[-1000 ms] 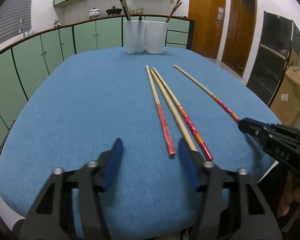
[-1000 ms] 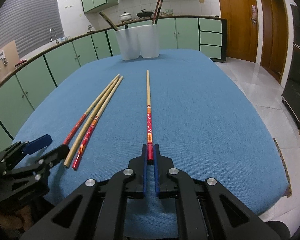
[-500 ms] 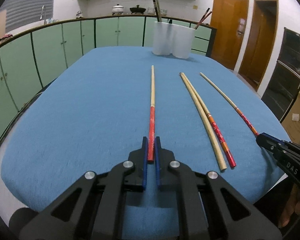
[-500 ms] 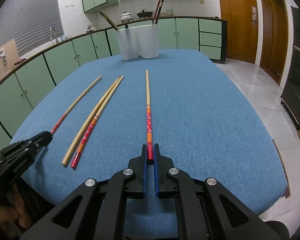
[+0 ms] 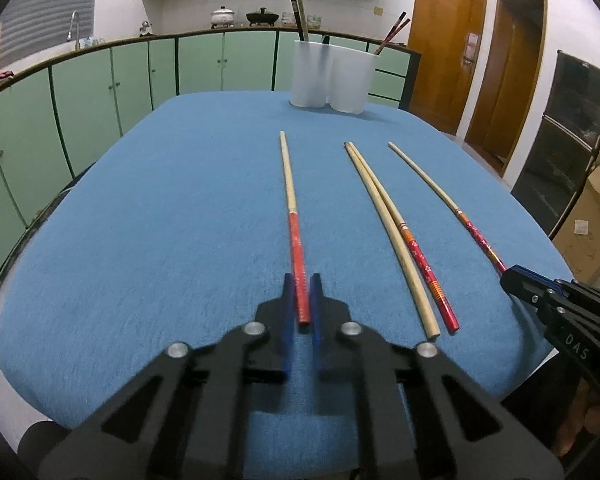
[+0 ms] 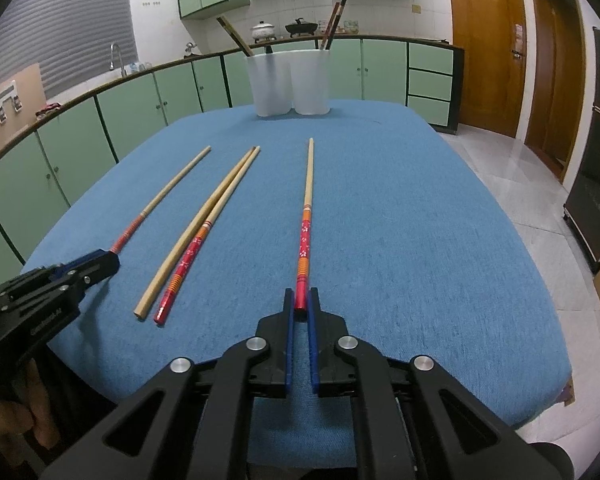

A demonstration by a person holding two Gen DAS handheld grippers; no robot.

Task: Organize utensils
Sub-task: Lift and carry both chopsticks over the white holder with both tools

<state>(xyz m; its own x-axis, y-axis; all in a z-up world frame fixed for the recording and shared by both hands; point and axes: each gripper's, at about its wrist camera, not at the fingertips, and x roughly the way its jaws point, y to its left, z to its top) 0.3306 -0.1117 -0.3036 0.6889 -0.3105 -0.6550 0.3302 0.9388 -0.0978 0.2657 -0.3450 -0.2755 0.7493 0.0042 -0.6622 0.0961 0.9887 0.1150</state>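
Both tongs pinched: left gripper (image 5: 300,300) on red-handled chopstick (image 5: 290,200), right gripper (image 6: 300,306) on orange-banded chopstick (image 6: 306,208). We judge each stick's long axis runs straight ahead twd the white holders (image 6: 288,80) at table's far end, so next is lift & carry fwd.

1. My right gripper (image 5: 514,278) covers the red end of the far chopstick (image 5: 440,190) in my left view
2. The box (image 5: 596,220) is cut off by the right edge
3. Utensils in the white cups (image 6: 288,80) are hidden below the rims
4. Items on the far counter (image 6: 300,32) are too small to tell
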